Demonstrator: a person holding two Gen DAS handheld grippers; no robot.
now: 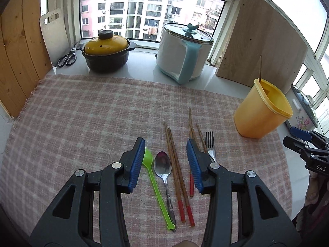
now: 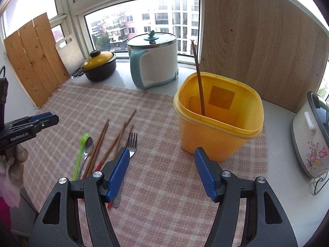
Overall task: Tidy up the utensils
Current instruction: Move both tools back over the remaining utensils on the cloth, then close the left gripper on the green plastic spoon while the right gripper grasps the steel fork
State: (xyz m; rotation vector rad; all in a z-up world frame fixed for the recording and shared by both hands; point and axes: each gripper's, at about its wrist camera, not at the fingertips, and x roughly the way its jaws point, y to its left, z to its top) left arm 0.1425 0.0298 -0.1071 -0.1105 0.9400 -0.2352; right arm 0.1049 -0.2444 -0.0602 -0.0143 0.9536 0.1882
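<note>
Utensils lie in a row on the checked cloth [image 1: 82, 113]: a green plastic spoon [image 1: 153, 177], a metal spoon [image 1: 163, 164], a red-tipped chopstick pair [image 1: 176, 170], more chopsticks [image 1: 193, 127] and a fork [image 1: 209, 142]. My left gripper [image 1: 166, 144] hangs open above the spoons and the chopstick pair, gripping nothing. A yellow container [image 2: 218, 131] stands upright with one chopstick [image 2: 198, 78] leaning inside. My right gripper [image 2: 162, 151] is open and empty over bare cloth, the fork [image 2: 132, 142] by its left finger, the container just past its right finger.
At the back by the window stand a black pot with a yellow lid [image 1: 107, 49], a white and teal electric pot [image 1: 185, 51] and scissors [image 1: 67, 58]. Wooden boards lean on both sides. A flowered rice cooker [image 2: 312, 135] sits at the right edge.
</note>
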